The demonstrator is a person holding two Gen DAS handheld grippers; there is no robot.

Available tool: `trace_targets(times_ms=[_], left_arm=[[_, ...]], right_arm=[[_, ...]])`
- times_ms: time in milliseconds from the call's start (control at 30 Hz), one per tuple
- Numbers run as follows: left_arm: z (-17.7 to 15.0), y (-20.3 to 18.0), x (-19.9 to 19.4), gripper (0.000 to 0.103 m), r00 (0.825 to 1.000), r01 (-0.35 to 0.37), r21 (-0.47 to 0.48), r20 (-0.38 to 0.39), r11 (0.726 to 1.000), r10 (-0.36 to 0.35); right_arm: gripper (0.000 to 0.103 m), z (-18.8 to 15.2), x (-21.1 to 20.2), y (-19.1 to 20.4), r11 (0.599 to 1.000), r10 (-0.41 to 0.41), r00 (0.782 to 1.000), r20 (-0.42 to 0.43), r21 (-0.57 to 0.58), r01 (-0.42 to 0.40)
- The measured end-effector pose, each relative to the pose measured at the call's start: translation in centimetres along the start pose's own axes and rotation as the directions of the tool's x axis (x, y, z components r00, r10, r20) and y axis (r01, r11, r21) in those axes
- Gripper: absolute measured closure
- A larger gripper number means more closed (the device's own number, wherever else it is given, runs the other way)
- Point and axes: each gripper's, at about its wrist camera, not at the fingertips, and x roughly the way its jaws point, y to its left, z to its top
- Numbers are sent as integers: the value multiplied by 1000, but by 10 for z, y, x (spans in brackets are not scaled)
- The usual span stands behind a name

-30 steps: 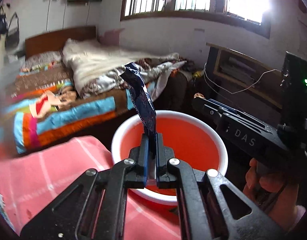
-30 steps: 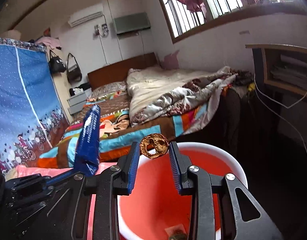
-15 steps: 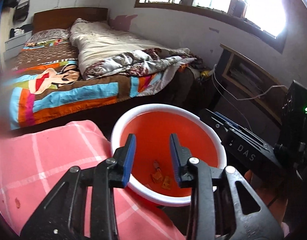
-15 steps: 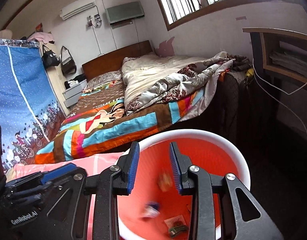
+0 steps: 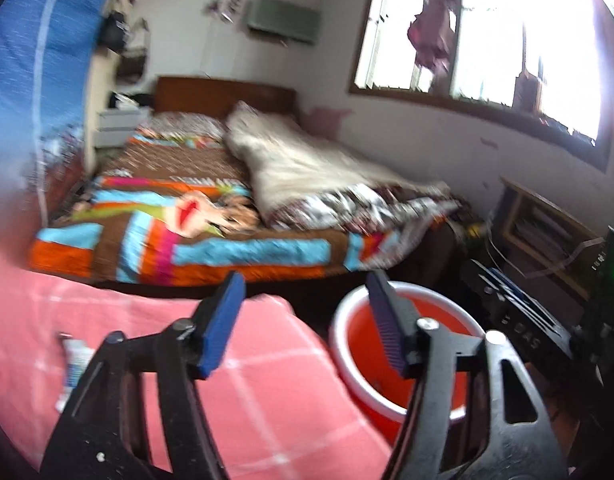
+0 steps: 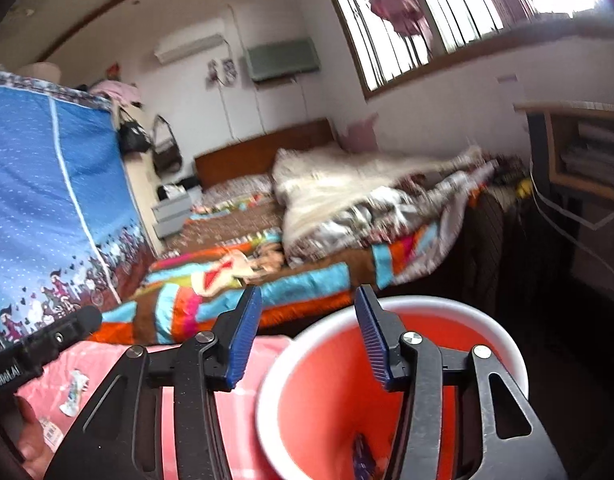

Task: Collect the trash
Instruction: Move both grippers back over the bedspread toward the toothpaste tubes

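An orange bin with a white rim (image 5: 403,292) (image 6: 447,304) stands on the floor beside the pink checked cloth (image 5: 275,392). The dark blue wrapper (image 6: 363,454) lies inside it. My left gripper (image 5: 305,312) hangs over the cloth's edge and the bin's left rim; its jaws are opening and nothing is between them. My right gripper (image 6: 307,312) is above the bin's left rim, jaws also opening and empty. A small white wrapper (image 5: 73,364) lies on the cloth at the left. Two scraps (image 6: 73,394) lie on the cloth in the right wrist view.
A bed with a colourful quilt (image 5: 211,236) and a rumpled blanket (image 6: 347,192) lies behind the bin. A blue fabric wardrobe (image 6: 47,200) stands at the left. A wooden shelf (image 6: 583,148) with cables is at the right.
The blue wrapper left my left gripper and the brown ring-shaped piece left my right; both fell into the bin. Both jaws spread wider, and the left gripper swung left over the cloth.
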Motion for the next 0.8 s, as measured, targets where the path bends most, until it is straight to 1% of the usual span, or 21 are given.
trace_targets(times_ms=[33,67,100,133,167,233,267,300,367,400,533,700,800], left_arm=[[1,7,-6,21,1000,-22,-8,20,1000,22],[2,16,-15,18,998,-50,-19,47,999,51],[3,24,-23,14,995,-73,-32,71,997,75],[3,31,-29,10,991,-94,-44,90,995,98],[3,42,-39,9,982,-134,-69,124,989,142],[2,56,-52,9,966,-191,-98,157,977,204],[2,63,-58,9,957,-222,-105,165,970,237],[1,71,-65,9,946,-259,-106,175,960,275],[-3,83,-75,9,931,-294,-105,194,950,310],[-5,89,-81,9,923,-309,-104,205,945,324],[-15,112,-101,9,896,-358,-103,241,928,373],[-29,134,-121,9,876,-390,-112,261,914,406],[-39,143,-128,9,866,-416,-89,266,905,424]], right_arm=[[41,1,-5,8,1000,21,999,32,-8,-21],[26,2,-9,15,999,46,997,62,-13,-45],[21,3,-11,20,998,59,995,81,-17,-58],[20,4,-15,28,997,78,991,109,-24,-76],[19,6,-16,34,996,91,988,123,-30,-88],[15,7,-19,49,992,126,980,156,-46,-120],[10,6,-20,55,990,137,975,174,-52,-130],[1,6,-22,61,989,147,970,193,-59,-138],[0,3,-25,71,985,171,959,224,-74,-158],[0,2,-26,79,980,195,952,235,-93,-178],[0,-5,-28,101,961,263,930,255,-149,-231],[0,-17,-29,124,939,323,910,260,-206,-274],[0,-28,-28,142,916,358,900,247,-278,-288]])
